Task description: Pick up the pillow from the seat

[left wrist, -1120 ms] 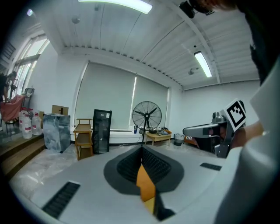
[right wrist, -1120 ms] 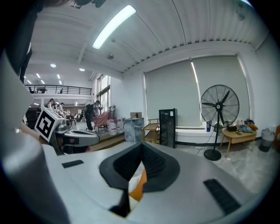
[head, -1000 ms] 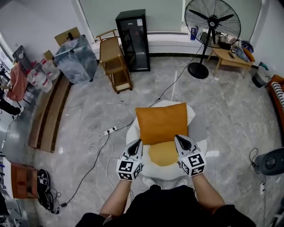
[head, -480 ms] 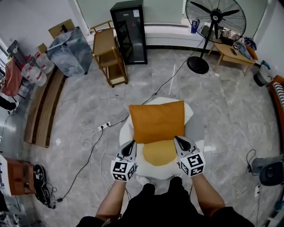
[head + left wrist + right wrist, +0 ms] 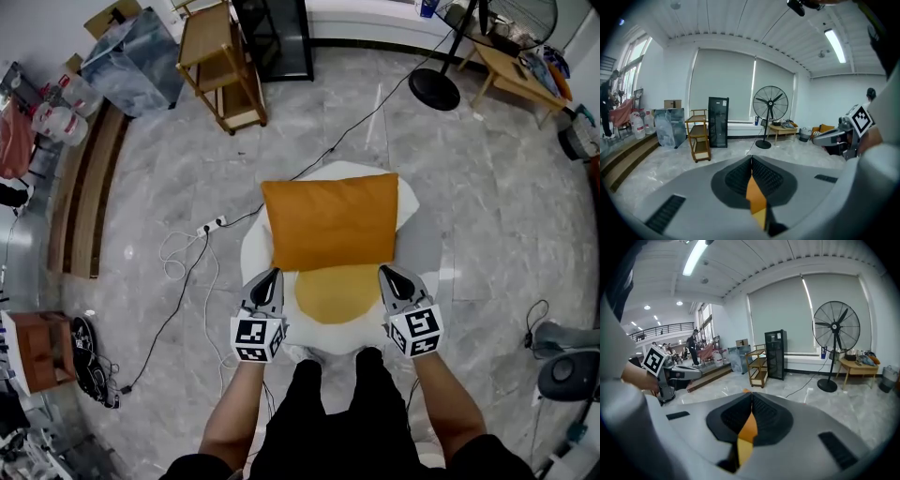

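**Status.** The pillow (image 5: 330, 222) lies flat on the far half of the seat (image 5: 406, 201). It covers the rear of the yellow seat pad (image 5: 328, 292). Nothing grips it.

**Change over the last second.** Both hands have come down towards the seat, and the head camera has dropped with them, so the pillow now fills more of the head view. The left tool (image 5: 270, 278) and the right tool (image 5: 389, 277) have spread slightly. A second ago their tips appeared over the middle of the pillow's near edge; now each tip appears near one near corner. The pillow has not shifted on the seat.

**Tool state.** On both tools the jaws are pressed together and nothing is between them. In each gripper view only a sliver of orange and yellow shows past the closed tips.

**Consequence for the task.** This reads as the end of the approach; no pickup has begun. Closed jaws cannot take the fabric, so each tool must open before it advances onto its corner. Whether the tips touch the pillow cannot be determined.
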